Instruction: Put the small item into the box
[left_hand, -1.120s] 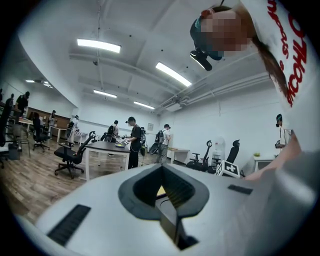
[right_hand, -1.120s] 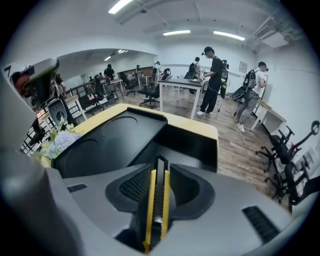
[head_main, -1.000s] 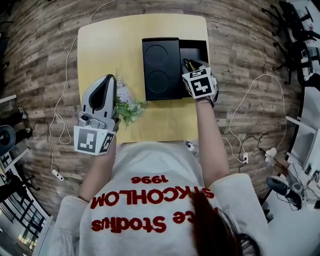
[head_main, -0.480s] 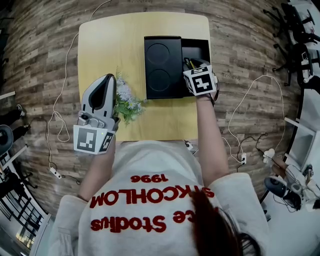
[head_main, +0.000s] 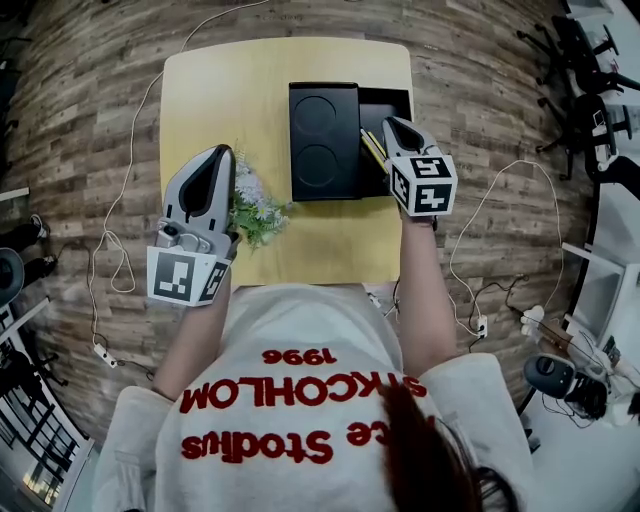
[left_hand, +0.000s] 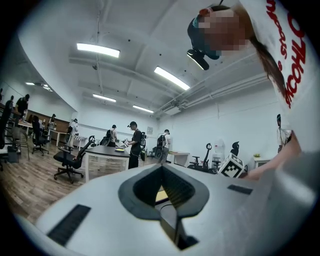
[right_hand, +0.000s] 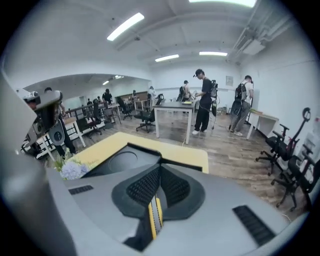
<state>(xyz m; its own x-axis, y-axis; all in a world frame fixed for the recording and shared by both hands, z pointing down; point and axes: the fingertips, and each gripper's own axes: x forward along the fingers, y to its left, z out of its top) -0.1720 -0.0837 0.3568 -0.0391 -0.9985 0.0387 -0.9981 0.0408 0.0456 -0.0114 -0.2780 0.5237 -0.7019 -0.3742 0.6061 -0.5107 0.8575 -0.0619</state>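
Observation:
A black box (head_main: 395, 100) stands open on the yellow table (head_main: 215, 90), with its lid (head_main: 325, 140) lying flat against its left side. My right gripper (head_main: 390, 122) hangs over the box's near edge. Its jaws have just been closing and are now shut on a thin yellow item (head_main: 371, 147). In the right gripper view that yellow item (right_hand: 154, 218) shows as a strip deep between the jaws of the right gripper (right_hand: 160, 167). My left gripper (head_main: 221, 153) is shut and empty, hovering level at the table's left beside a flower bunch (head_main: 255, 205).
The lid (right_hand: 120, 161) has two round recesses. Cables trail over the wooden floor (head_main: 500, 120) round the table. Office chairs (head_main: 590, 60) stand at the right. In the left gripper view, people stand by desks (left_hand: 107, 150) far behind my left gripper (left_hand: 161, 166).
My right gripper has risen out of the box and drawn back towards the near edge, bringing the thin yellow item up with it. The left gripper and the flowers have stayed put.

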